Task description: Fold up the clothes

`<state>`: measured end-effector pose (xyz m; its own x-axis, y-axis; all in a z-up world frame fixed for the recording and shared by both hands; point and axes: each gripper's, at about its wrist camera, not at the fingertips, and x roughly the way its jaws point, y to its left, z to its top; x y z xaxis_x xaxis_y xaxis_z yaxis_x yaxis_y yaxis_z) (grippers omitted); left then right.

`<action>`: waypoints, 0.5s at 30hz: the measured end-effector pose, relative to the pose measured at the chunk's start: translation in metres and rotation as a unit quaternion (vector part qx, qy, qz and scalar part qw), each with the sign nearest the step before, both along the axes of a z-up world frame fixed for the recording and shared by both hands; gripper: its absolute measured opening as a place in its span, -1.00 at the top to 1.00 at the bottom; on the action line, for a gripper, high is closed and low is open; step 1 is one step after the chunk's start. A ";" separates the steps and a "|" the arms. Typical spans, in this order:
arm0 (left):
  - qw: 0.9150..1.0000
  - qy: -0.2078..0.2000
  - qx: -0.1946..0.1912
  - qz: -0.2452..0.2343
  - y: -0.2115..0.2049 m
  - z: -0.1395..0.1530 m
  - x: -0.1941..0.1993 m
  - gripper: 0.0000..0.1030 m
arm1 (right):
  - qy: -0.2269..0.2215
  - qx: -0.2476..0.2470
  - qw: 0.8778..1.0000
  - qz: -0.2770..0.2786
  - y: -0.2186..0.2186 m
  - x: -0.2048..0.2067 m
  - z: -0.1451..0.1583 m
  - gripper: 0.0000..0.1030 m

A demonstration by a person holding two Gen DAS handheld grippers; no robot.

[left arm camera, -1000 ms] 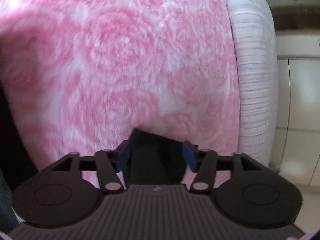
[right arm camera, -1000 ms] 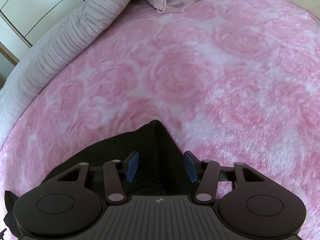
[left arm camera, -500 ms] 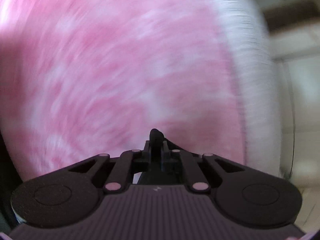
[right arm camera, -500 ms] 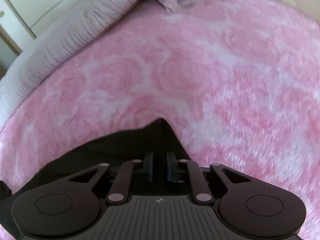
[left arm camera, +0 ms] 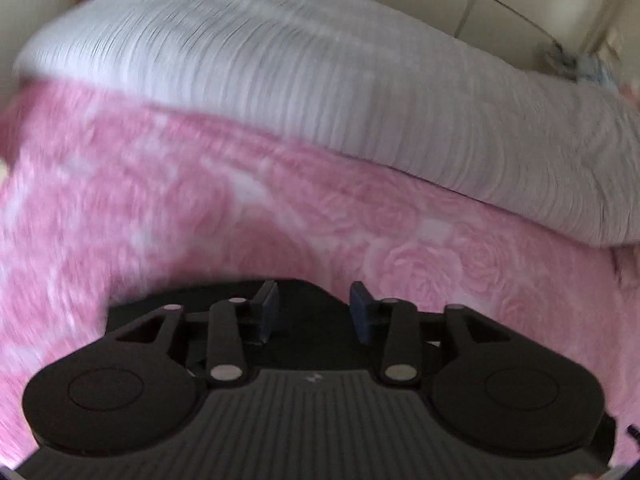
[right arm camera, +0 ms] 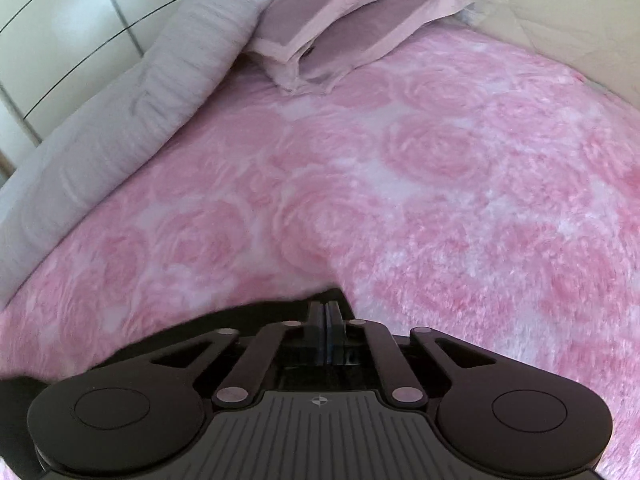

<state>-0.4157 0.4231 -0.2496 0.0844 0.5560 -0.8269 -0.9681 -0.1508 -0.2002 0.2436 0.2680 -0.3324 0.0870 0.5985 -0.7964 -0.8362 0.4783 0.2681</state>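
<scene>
Surface: pink rose-patterned blanket (right arm camera: pixel 420 184) over the bed, with a grey ribbed bolster (left arm camera: pixel 320 92) along its far edge and two pink pillows (right arm camera: pixel 344 20) at the head.
Garment: black garment (right arm camera: pixel 256 316), dark knit, lying on the blanket directly under both of your tools; only its near edge and one peaked corner show, the rest hidden by the tool bodies.
Right gripper (right arm camera: pixel 326 320): fingers pressed together, clamped on the peaked corner of the black garment, which rises to the tips.
Left gripper (left arm camera: pixel 314 310): jaws have just been opening and now stand apart. Black cloth shows between and below the blue pads (left arm camera: pixel 270 312), but they do not press on it. The left view is smeared.
Step in hand (judgement): carrying one edge across to make a fold, with your left side releasing.
Advice, right: keep that pinch firm and low, and draw the corner over in one smooth arc so the cloth trails flat.
Advice, left: clear the pads upward before you move sideways, or the knit may drag.
Risk: the plush pile grips fabric, so expect bunching under a dragged edge.
Unclear: garment type and how many folds are made.
</scene>
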 end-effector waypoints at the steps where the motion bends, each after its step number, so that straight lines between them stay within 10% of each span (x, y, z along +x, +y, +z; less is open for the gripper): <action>1: 1.000 -0.012 -0.003 0.016 -0.007 -0.009 -0.012 0.12 | 0.001 0.001 1.000 -0.002 0.000 0.002 0.000 0.86; 5: 0.985 -0.063 -0.073 0.142 -0.036 -0.063 -0.072 0.08 | 0.017 -0.018 1.000 -0.012 -0.005 0.011 -0.009 0.51; 11: 0.951 -0.136 -0.067 0.270 -0.035 -0.126 -0.132 0.08 | 0.055 -0.033 0.997 -0.032 -0.007 0.011 -0.033 0.08; 13: 0.947 -0.148 -0.047 0.280 -0.026 -0.137 -0.138 0.21 | 0.055 -0.044 0.997 -0.035 0.000 0.009 -0.043 0.07; 15: 0.962 -0.115 -0.045 0.244 -0.012 -0.144 -0.129 0.69 | 0.048 -0.049 0.997 -0.032 0.006 0.006 -0.051 0.09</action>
<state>-0.5452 0.4115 -0.3933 0.0184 0.5037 -0.8637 -0.7094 -0.6022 -0.3663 0.2496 0.2740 -0.3833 0.0432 0.5132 -0.8572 -0.7753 0.5584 0.2952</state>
